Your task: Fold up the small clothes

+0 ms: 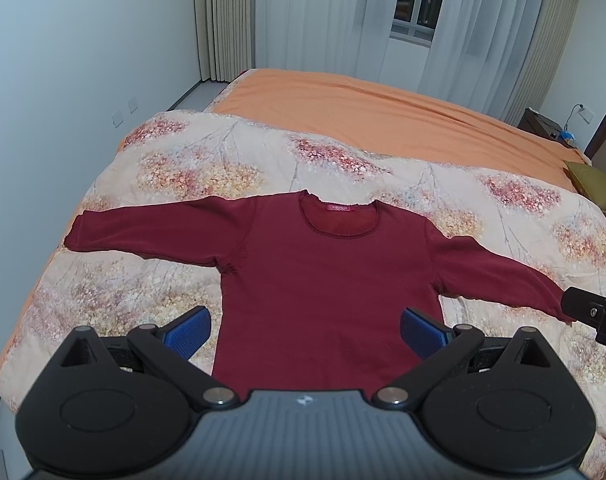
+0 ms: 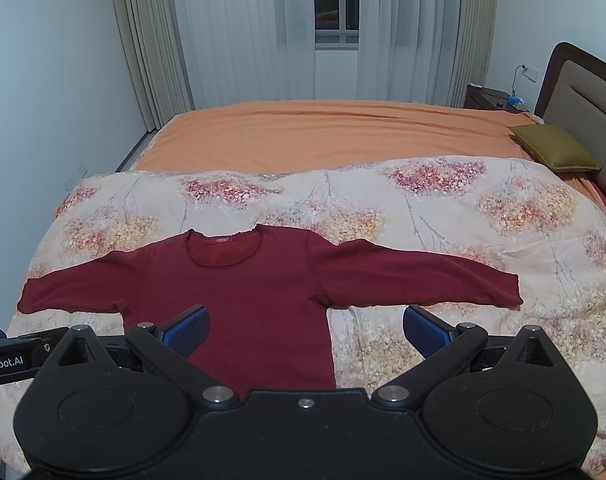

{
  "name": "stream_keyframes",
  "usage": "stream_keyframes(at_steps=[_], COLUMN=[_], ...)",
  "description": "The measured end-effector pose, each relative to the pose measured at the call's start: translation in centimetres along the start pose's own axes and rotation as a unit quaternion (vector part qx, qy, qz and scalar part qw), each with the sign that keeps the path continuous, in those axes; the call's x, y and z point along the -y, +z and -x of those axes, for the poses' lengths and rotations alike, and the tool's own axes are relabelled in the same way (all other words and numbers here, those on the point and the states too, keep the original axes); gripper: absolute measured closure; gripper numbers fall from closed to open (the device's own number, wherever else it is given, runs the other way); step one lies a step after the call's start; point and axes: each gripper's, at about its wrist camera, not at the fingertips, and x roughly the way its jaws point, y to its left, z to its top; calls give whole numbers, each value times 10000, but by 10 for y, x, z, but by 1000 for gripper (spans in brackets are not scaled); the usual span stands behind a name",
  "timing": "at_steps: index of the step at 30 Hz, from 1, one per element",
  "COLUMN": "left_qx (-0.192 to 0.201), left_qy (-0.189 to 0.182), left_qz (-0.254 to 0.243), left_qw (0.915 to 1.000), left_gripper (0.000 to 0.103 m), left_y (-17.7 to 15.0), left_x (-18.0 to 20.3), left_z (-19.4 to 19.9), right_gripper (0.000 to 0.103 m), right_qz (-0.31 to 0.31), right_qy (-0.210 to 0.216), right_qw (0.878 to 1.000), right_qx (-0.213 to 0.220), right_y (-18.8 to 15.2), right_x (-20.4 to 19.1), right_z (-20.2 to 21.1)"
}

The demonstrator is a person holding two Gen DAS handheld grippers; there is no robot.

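Note:
A dark red long-sleeved top [image 1: 323, 276] lies flat on a floral quilt [image 1: 175, 168], neck away from me, both sleeves spread out sideways. It also shows in the right wrist view [image 2: 247, 292]. My left gripper [image 1: 305, 332] is open and empty, hovering above the top's lower hem. My right gripper [image 2: 307, 332] is open and empty, above the hem's right corner and the quilt [image 2: 403, 208]. The right gripper's body [image 1: 595, 312] shows at the right edge of the left wrist view, near the right sleeve cuff.
The quilt covers the near half of a bed with an orange sheet [image 2: 323, 128]. An olive pillow [image 2: 555, 150] lies by the headboard [image 2: 583, 92] at right. A nightstand [image 2: 491, 98] stands behind. A wall [image 1: 83, 60] and curtains [image 2: 243, 32] bound the left and far sides.

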Motion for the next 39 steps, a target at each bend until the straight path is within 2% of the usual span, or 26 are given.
stream_keyframes(at_steps=[15,18,23,26,29,31,32,36,39], left_qx=[-60,-96,19,-88,-346,-503,-580,-587,-727], left_qy=[13,-10,-301,-639,-1149,-1432,-1525,-1567,-1351], left_qz=[-77,-112,21,157,315,502,571,548,367], left_qw=[10000,9999,9995,9978,9923,9871,9849,9844,9875], left_gripper=[0,0,0,0,0,0,0,0,0], left_y=[-4,-6,-12,-17,-25,-32,-34,-39,-39], left_x=[10,11,14,14,13,13,15,29,48], left_z=[-1,-3,-4,-12,-27,-36,-39,-46,-58], right_gripper=[0,0,1,1,1,1,1,1,0], right_qz=[-87,-233,-555,-548,-915,-1080,-1060,-1238,-1758], right_qy=[33,197,573,774,1241,1240,1093,654,650], right_qw=[10000,9995,9965,9954,9858,9831,9851,9891,9781], right_qx=[-23,42,253,-119,-667,-800,-794,-452,-905], right_y=[-3,-6,-12,-22,-42,-52,-56,-49,-51], right_x=[6,13,34,46,73,95,109,183,259], right_z=[-2,-2,-3,-21,-48,-60,-64,-71,-112])
